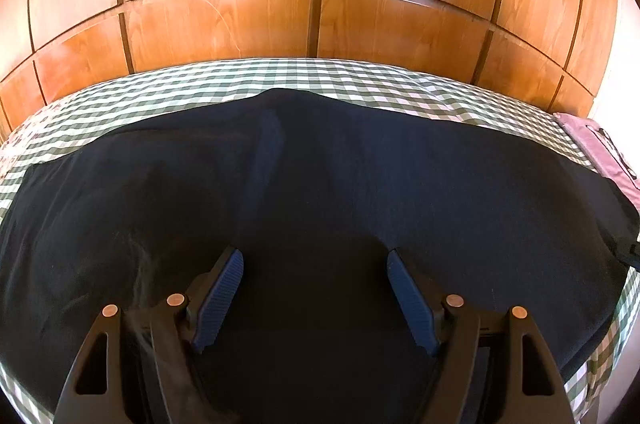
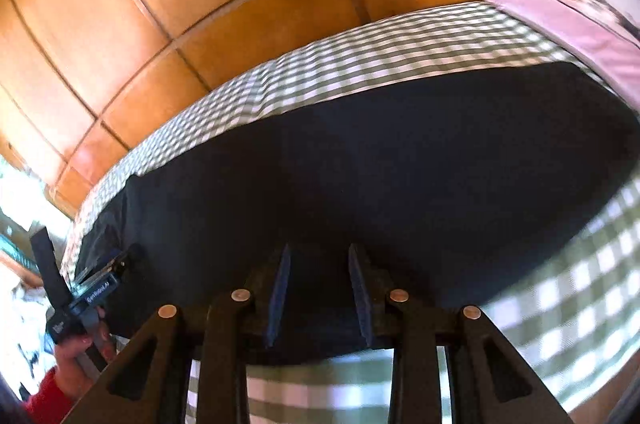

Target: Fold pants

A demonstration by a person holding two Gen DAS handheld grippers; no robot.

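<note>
A: Pants (image 1: 360,184) lie spread flat across the bed (image 1: 280,76), dark cloth on the green-checked sheet, reaching from nine o'clock to three o'clock in the left wrist view.

B: How will they handle?

A: I judge them soft, limp and light. They will sag and drag, so pinch an edge or a corner, both layers together, not the flat middle.

B: And the grippers?

A: Left gripper (image 1: 316,288) hangs wide apart over the cloth, nothing between its pads. Right gripper (image 2: 319,292) stands part open at the near edge at six o'clock; dark cloth shows in the gap, but the pads do not press on it.

B: What can't you make out?

A: Waistband and leg ends; the cloth is too dark to show seams. The right view is blurred. A pink thing (image 2: 580,24) at two o'clock is cut off by the frame. At eight o'clock a hand (image 2: 76,352) in a red sleeve holds the other tool.
</note>
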